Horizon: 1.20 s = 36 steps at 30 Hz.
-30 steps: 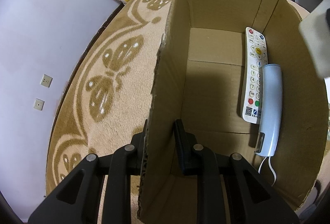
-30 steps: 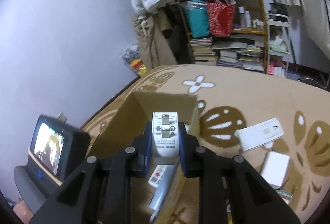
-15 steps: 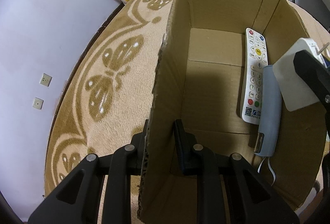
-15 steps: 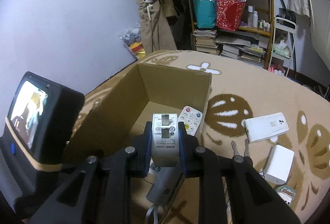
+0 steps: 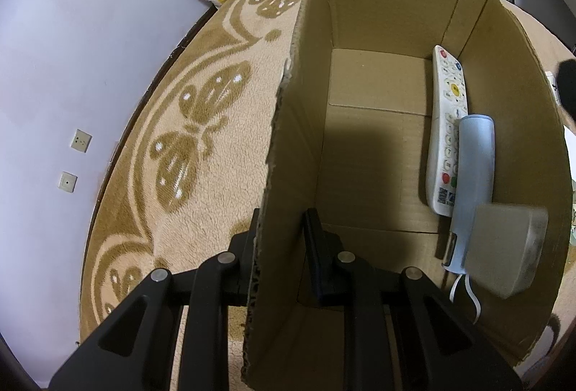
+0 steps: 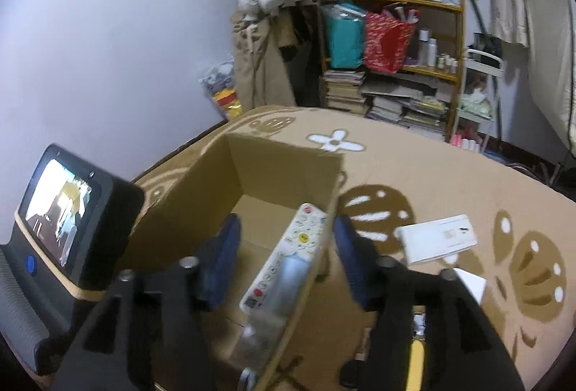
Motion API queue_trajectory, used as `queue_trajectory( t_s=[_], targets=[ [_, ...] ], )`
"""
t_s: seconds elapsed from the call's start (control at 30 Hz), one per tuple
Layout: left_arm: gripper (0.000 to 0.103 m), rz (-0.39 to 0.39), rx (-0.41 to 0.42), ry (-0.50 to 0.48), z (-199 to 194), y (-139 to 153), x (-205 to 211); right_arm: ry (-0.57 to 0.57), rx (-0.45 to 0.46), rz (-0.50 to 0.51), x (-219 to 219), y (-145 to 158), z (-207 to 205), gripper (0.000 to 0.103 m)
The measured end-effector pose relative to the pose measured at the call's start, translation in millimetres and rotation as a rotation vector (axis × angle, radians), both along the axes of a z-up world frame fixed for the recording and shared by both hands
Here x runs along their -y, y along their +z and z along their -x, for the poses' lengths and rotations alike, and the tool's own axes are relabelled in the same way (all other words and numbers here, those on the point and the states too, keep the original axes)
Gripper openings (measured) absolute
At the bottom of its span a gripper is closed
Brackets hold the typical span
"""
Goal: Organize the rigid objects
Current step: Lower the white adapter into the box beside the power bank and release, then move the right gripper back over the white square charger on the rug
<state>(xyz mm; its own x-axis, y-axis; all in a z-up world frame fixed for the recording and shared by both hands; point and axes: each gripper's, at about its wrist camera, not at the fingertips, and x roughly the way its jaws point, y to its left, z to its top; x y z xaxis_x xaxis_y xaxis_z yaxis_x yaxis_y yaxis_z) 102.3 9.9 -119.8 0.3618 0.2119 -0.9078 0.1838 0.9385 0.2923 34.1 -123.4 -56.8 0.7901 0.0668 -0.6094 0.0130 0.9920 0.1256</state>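
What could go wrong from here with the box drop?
1. The blurred grey-white block just left the opening right claw and sits over the pale blue cylindrical device; it could knock that or the white remote control askew.
2. The left claw pinches only the thin wall of the brown cardboard box; an impact might tilt the box or bend the wall.

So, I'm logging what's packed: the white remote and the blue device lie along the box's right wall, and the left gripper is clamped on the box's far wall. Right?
Not quite. The left gripper is clamped on the box's near left wall, not the far one; the left wrist view shows it. The white remote and the blue device do lie along the right wall.
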Motion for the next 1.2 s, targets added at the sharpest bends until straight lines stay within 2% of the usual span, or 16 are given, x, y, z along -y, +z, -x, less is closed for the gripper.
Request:
queue_trajectory(
  t_s=[0.1, 0.23, 0.37, 0.77, 1.13, 1.2],
  targets=[
    [0.021, 0.0, 0.0, -0.002, 0, 0, 0, -0.026, -0.014, -0.007, 12, 3, 3, 0.068],
    [0.021, -0.001, -0.001, -0.003, 0, 0, 0, -0.087, -0.004, 0.008, 31, 6, 5, 0.089],
    [0.021, -0.004, 0.0, -0.004, 0, 0, 0, -0.16, -0.031, 0.027, 53, 1, 3, 0.097],
    [0.021, -0.005, 0.0, -0.005, 1, -1, 1, -0.339, -0.227, -0.048, 131, -51, 6, 0.097],
    [0.022, -0.009, 0.001, -0.007, 1, 0, 2, -0.384, -0.33, -0.083, 146, -85, -1, 0.097],
    [0.022, -0.011, 0.001, -0.008, 1, 0, 2, -0.394, -0.346, -0.091, 149, -90, -2, 0.092]
  ],
)
